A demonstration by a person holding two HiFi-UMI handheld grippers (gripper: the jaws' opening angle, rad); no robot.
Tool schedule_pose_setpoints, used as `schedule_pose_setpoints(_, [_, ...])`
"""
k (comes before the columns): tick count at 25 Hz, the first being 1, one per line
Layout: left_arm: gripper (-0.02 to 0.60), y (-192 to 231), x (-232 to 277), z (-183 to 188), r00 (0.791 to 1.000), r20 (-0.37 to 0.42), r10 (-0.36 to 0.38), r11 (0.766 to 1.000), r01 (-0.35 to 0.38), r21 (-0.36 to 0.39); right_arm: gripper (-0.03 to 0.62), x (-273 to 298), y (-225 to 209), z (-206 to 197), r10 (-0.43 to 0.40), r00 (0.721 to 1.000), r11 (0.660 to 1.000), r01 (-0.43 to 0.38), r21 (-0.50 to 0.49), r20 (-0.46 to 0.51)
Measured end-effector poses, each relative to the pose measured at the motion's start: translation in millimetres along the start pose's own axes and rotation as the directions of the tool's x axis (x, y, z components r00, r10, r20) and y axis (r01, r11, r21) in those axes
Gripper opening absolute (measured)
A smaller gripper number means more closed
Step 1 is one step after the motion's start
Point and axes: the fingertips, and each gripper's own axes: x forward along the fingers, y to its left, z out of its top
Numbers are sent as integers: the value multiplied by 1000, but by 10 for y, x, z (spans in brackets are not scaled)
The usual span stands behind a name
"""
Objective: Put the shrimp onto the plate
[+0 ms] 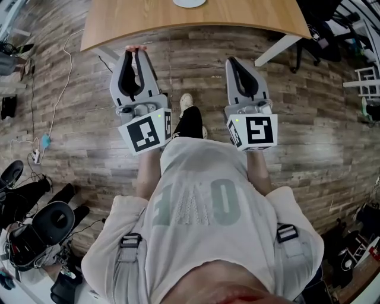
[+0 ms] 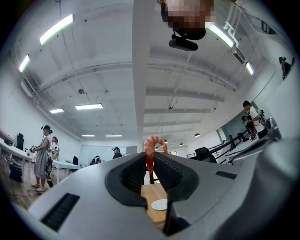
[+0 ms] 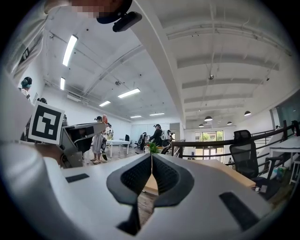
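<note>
Half the job looks done: the left gripper pinches the curled orange-pink shrimp at its jaw tips, the right gripper is pressed together on nothing, and the small white round plate sits ahead on the wooden bench, not yet reached.
</note>
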Motion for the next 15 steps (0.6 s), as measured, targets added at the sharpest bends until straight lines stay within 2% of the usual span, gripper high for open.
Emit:
schedule_pose_setpoints(9, [58,-100,515,-156,999,12,-31,1000,31,-1,20,306,-307,-29,-30,1000,999,31,-13,3])
schedule_pose_setpoints(15, [59,-133,850,-239,998,19,-60,998,60,-2,20,649,-478,-45,-43,999,999,43,18,10])
